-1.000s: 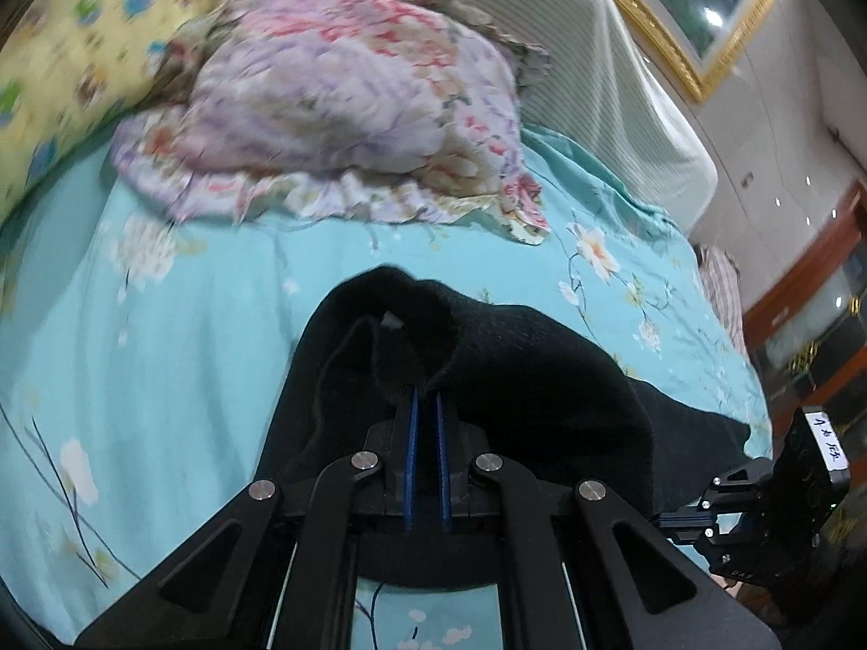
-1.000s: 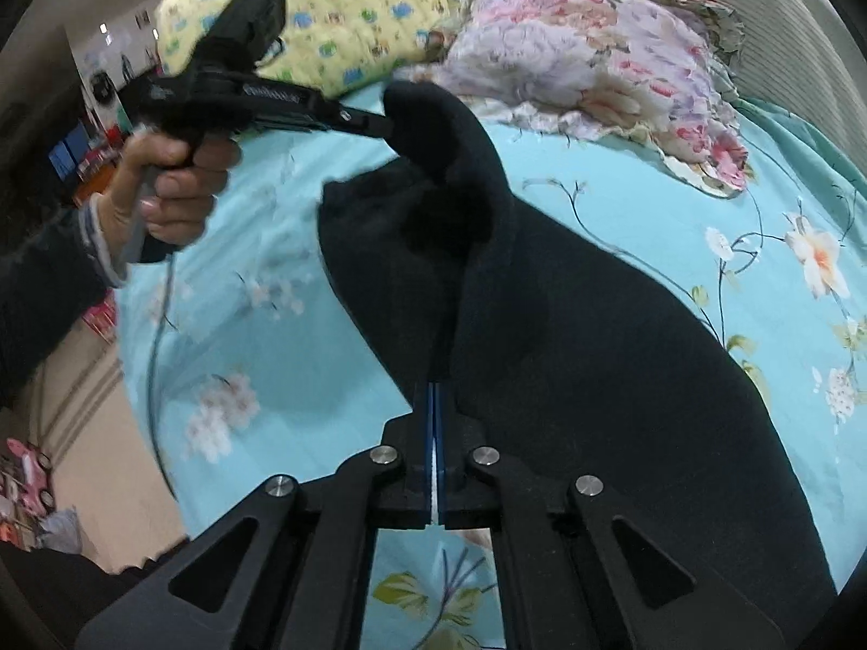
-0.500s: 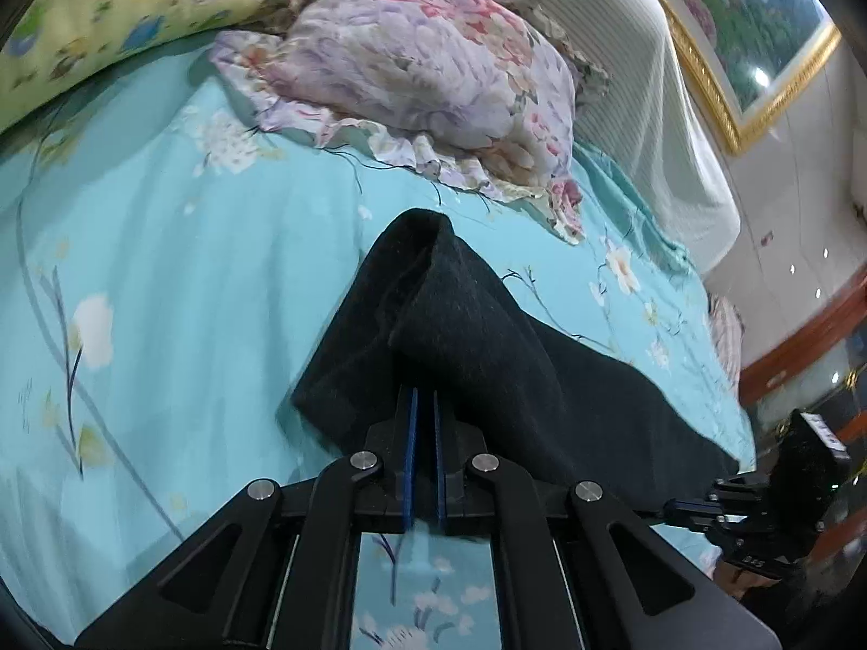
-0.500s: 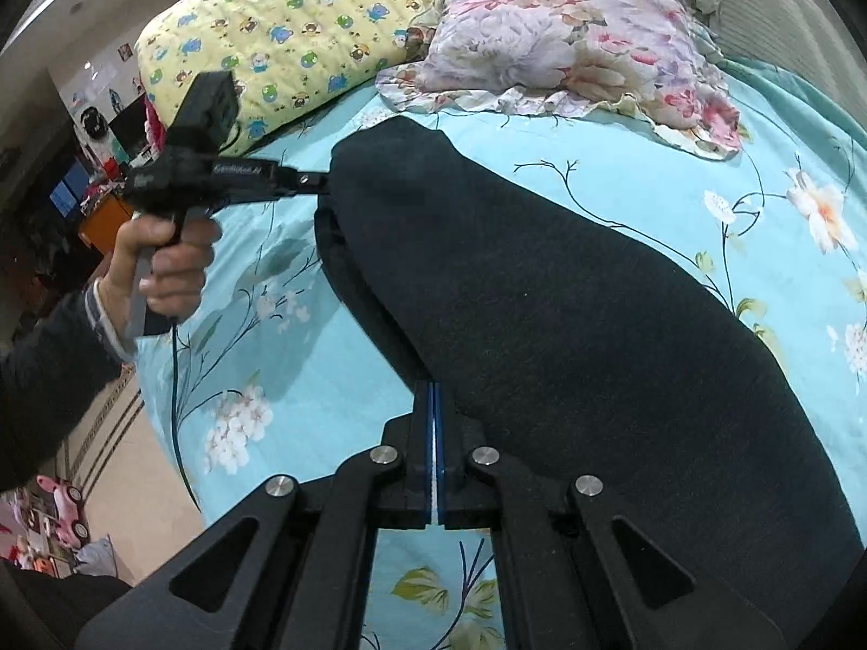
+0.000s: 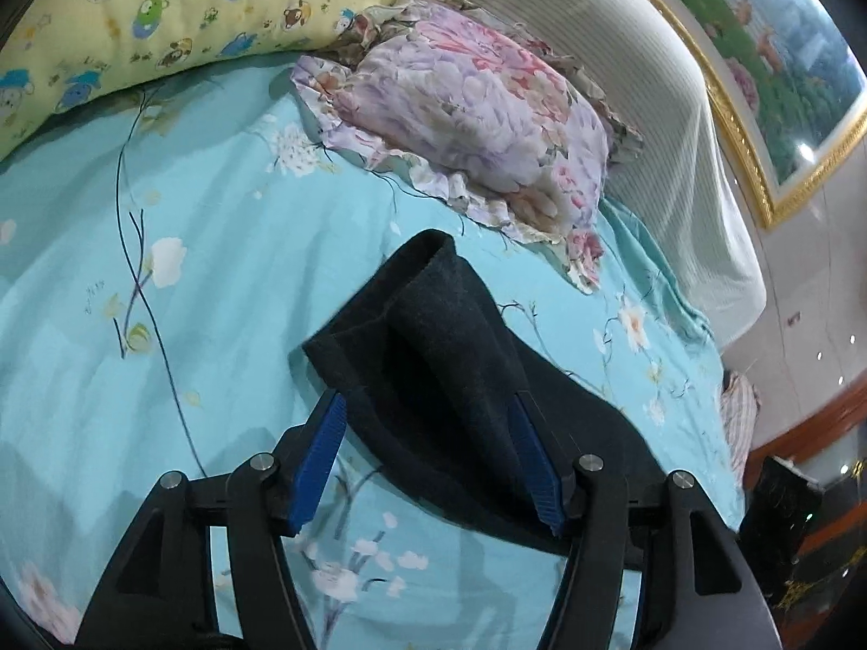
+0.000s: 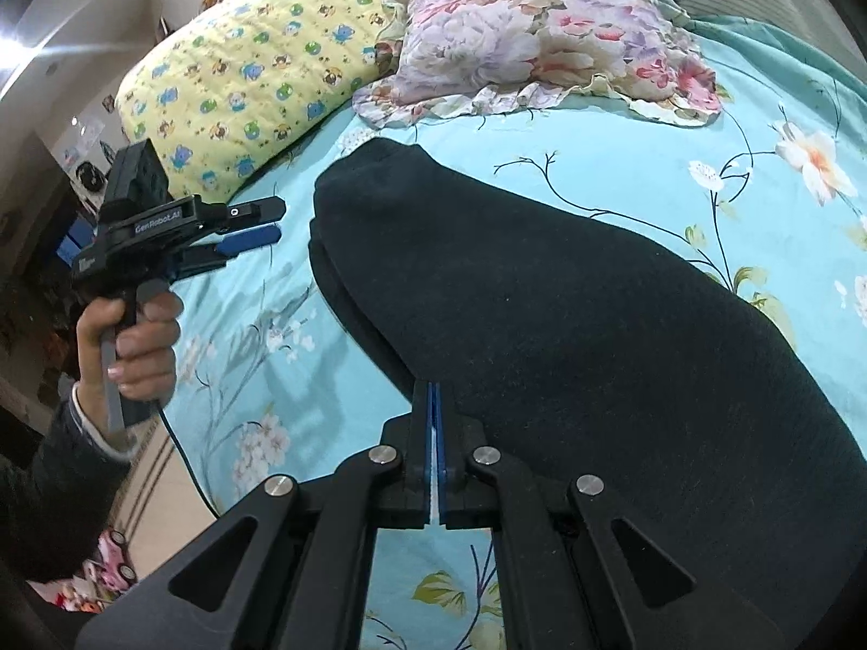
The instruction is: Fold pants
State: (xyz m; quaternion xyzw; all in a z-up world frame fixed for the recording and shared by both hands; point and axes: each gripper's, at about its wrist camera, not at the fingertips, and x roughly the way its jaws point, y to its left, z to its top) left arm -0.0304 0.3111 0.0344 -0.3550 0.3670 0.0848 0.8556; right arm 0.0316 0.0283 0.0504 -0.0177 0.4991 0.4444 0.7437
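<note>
The black pants point(image 6: 569, 314) lie folded over on the turquoise floral bedsheet point(image 6: 704, 124). In the left wrist view the pants point(image 5: 433, 336) lie between and under the spread blue pads. My left gripper point(image 5: 428, 406) is open around the near folded end; in the right wrist view it point(image 6: 271, 219) hangs open just left of the pants' end, apart from it. My right gripper point(image 6: 434, 395) is shut on the near edge of the pants.
A floral ruffled pillow point(image 5: 477, 108) and a yellow cartoon-print pillow point(image 5: 135, 27) lie at the head of the bed. A striped headboard cover point(image 5: 677, 108) stands behind. The bed's left edge and the floor point(image 6: 146, 487) are near the holding hand.
My left gripper has opened and let go of the pants' end, which now lies on the bed. The folded pants have settled flat. My right gripper stays shut on the edge.
</note>
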